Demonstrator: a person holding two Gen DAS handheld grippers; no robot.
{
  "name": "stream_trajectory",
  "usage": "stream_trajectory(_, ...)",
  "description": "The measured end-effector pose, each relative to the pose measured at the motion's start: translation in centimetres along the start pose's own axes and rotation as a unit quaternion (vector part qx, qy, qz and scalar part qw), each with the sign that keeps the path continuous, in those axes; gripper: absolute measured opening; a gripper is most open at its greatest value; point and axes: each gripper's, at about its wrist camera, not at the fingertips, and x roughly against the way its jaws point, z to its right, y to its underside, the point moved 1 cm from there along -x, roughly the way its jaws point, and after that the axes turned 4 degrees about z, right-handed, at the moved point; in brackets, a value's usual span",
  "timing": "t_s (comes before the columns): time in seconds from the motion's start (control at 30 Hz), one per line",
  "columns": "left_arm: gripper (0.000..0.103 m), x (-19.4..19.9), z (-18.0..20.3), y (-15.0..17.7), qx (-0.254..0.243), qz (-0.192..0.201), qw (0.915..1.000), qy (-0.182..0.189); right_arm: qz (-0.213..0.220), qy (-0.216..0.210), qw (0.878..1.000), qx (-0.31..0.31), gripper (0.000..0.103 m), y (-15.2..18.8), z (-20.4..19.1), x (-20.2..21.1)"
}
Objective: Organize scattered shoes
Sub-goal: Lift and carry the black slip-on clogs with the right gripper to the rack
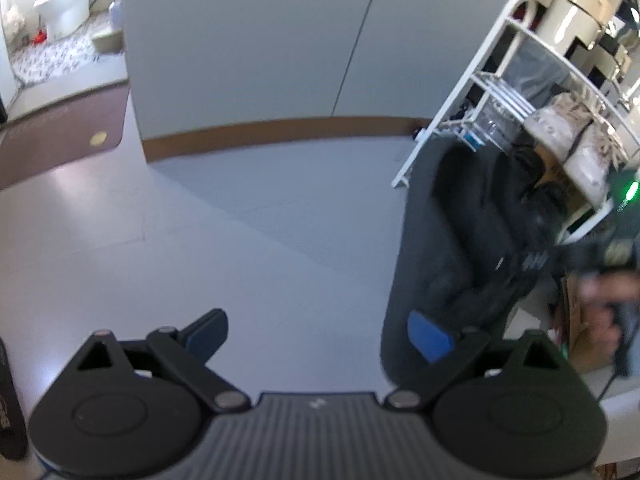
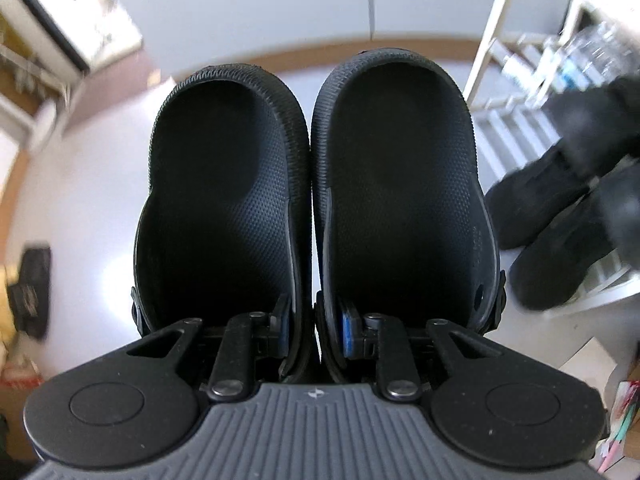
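Black clogs pinched together in downward-tilted right tool, left tool spread, empty.

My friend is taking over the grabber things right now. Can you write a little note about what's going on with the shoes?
Right tongs: shut on a pair of black clogs, pinching their two inner walls together, both held up off the floor.
Left tongs: open, holding nothing, above bare grey floor.
White shoe rack is on the right; black sneakers already sit on its shelf.
Done: clogs picked up as a pair.
Left: probably set the clogs on the rack beside the sneakers, then let go. One dark thing lies on the floor to the left; too blurred to say whether it is a shoe.
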Motion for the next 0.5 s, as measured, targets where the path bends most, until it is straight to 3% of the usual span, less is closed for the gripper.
stream_trajectory(0.23,0.098,1.0,1.8,-0.2,-0.027,0.029,0.9992,0.005,0.104,0.043,0.993,-0.028,0.026,-9.4,3.3,10.8)
stream_trajectory(0.5,0.098,0.4,1.2,-0.8,0.000,0.028,0.9995,0.015,0.168,0.096,0.979,-0.067,0.026,-16.1,5.8,20.9)
